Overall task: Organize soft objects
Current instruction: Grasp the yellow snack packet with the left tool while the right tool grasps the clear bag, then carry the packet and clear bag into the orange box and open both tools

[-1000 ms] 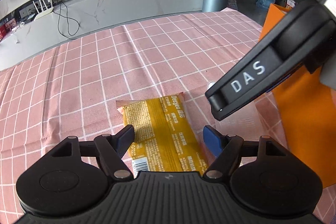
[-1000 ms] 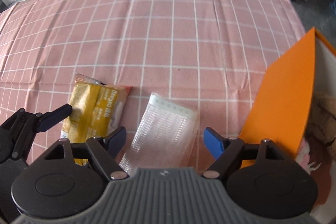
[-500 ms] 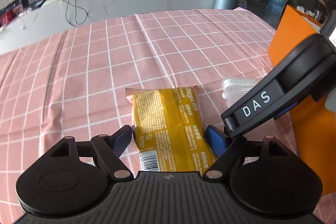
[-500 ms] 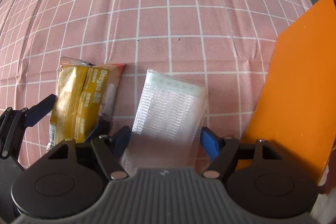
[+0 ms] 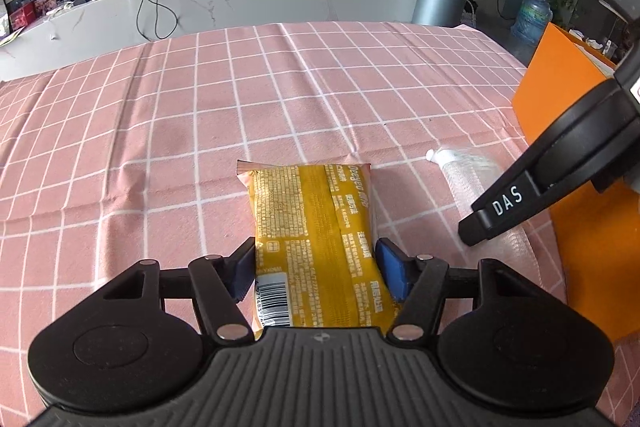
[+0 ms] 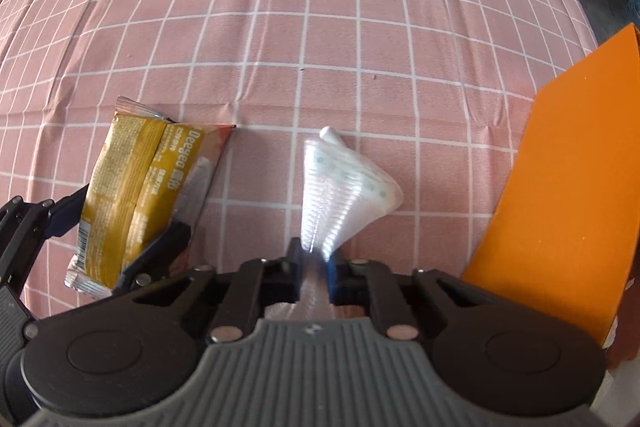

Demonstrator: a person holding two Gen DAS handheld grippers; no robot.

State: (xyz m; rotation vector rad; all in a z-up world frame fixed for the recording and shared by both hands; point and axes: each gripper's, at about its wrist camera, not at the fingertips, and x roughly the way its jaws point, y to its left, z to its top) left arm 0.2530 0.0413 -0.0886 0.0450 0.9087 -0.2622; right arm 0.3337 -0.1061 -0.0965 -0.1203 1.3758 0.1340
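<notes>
Two soft packets lie side by side near the front edge of the table, on its pink checked cloth (image 5: 280,99). The left gripper (image 5: 316,269) straddles the near end of the yellow snack packet (image 5: 316,223); its blue pads (image 5: 390,273) sit against the packet's two long sides, closed to roughly the packet's width. Whether they are already pressing or only touching cannot be told from either view.

The right gripper (image 6: 314,267) is pinched almost fully together on the near end of the clear mesh-patterned pouch (image 6: 340,191), which bunches to a narrow neck between the pads and fans out beyond them. A small white cap shows at its far end. To the right, near the table's right edge, stands the orange box (image 6: 560,195), its flap raised beside the pouch; it is probably where both items belong.

Both packets look light and yielding. The snack wrapper is glossy film, likely slippery and air-filled, so a hold across its width near the end seam should serve, with modest pressure to avoid crushing the contents. The pouch is limp and collapses under the pinch, so it will probably dangle and swing when lifted; holding the gathered end, as now, seems sound, provided the film does not slide out.
</notes>
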